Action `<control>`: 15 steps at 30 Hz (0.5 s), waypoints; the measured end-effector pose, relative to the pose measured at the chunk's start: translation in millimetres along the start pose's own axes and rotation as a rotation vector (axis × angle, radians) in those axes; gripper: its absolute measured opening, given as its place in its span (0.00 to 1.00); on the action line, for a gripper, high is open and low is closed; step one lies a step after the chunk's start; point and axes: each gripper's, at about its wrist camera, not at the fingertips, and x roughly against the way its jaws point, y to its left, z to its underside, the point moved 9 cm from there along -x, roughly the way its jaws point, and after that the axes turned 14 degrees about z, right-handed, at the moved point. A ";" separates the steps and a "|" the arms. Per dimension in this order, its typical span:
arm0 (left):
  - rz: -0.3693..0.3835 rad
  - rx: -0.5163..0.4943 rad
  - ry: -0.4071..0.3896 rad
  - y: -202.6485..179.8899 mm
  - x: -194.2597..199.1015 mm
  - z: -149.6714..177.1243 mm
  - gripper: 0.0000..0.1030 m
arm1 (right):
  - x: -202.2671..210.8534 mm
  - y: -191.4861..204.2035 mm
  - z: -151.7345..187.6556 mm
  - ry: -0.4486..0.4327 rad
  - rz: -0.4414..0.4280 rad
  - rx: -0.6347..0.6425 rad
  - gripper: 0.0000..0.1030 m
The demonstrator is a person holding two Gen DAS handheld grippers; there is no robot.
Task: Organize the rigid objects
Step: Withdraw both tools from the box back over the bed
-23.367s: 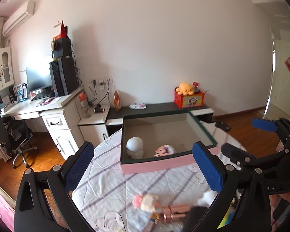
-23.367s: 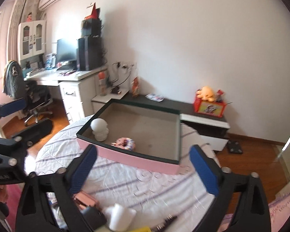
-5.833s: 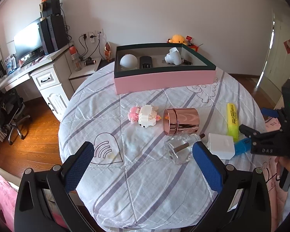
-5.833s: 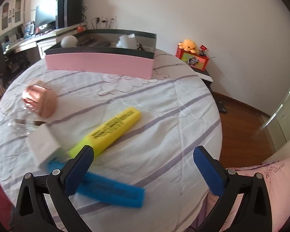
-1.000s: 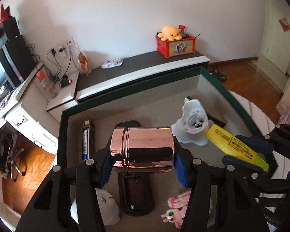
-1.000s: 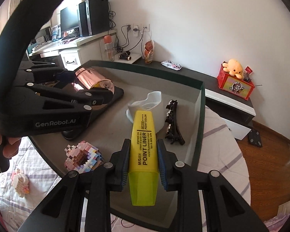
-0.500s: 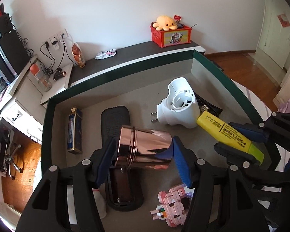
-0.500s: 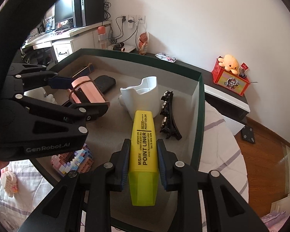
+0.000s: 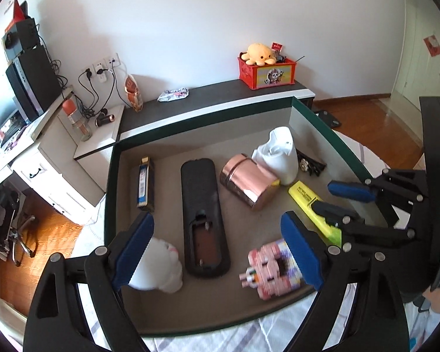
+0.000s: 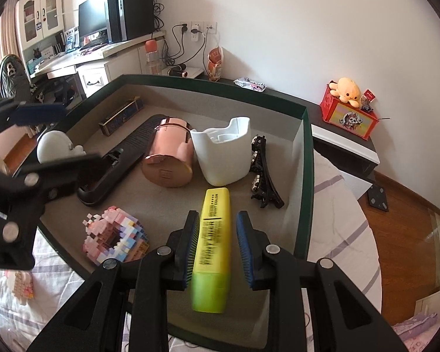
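Observation:
The rose-gold cylinder point(image 9: 246, 182) point(image 10: 167, 152) lies on its side in the green-rimmed box point(image 9: 111, 176), against the white plug point(image 9: 278, 155). My left gripper point(image 9: 217, 218) hangs back from it, jaws opening wide, with nothing between them. My right gripper point(image 10: 217, 220) point(image 9: 322, 196) reaches over the box's right side with the yellow highlighter point(image 10: 215, 234) point(image 9: 303, 195) between its pads. A thin gap shows at the right pad. The highlighter's near end is blurred and sits low, its far tip close to the box floor.
Also in the box are a black remote point(image 9: 204, 214), a pink block figure point(image 9: 272, 267), a white round figure point(image 9: 158, 267), a black hair clip point(image 10: 264, 182) and a small blue box point(image 9: 145, 182). Another pink figure point(image 10: 20, 287) lies on the striped cloth point(image 10: 337, 205).
The left jaws opened and let go of the rose-gold cylinder, which now lies in the box, and the left gripper drew back. The highlighter dropped lower between the right pads.

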 end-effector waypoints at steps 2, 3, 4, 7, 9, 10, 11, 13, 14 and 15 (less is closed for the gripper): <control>0.002 0.001 -0.007 -0.7 9.6 4.2 0.87 | 6.2 -0.7 1.0 -0.004 -0.001 -0.010 0.30; 0.004 0.000 -0.008 -1.3 12.7 5.5 0.87 | 11.6 -1.7 1.1 -0.010 0.001 -0.014 0.33; 0.003 0.000 -0.012 -1.5 18.0 7.7 0.88 | 16.2 -2.3 1.0 -0.015 0.003 -0.017 0.37; 0.002 0.006 -0.037 -5.1 39.4 15.7 0.88 | 35.6 -2.9 1.0 -0.039 0.003 -0.026 0.40; 0.004 0.012 -0.053 -6.1 52.7 20.3 0.88 | 51.6 -2.4 2.6 -0.053 0.001 -0.031 0.44; 0.005 0.012 -0.060 -8.2 59.4 23.3 0.89 | 58.8 -2.1 3.5 -0.064 0.007 -0.031 0.52; 0.004 0.012 -0.070 -11.0 69.2 27.7 0.89 | 66.5 -1.8 5.1 -0.075 0.014 -0.031 0.57; 0.006 0.008 -0.087 -14.7 84.3 34.3 0.92 | 84.6 -1.6 11.4 -0.096 0.023 -0.037 0.74; 0.002 0.008 -0.101 -16.7 95.0 40.2 0.92 | 92.6 -1.1 14.1 -0.107 0.020 -0.040 0.74; -0.002 0.008 -0.106 -17.9 102.1 45.1 0.93 | 102.8 -0.5 19.7 -0.110 0.017 -0.044 0.74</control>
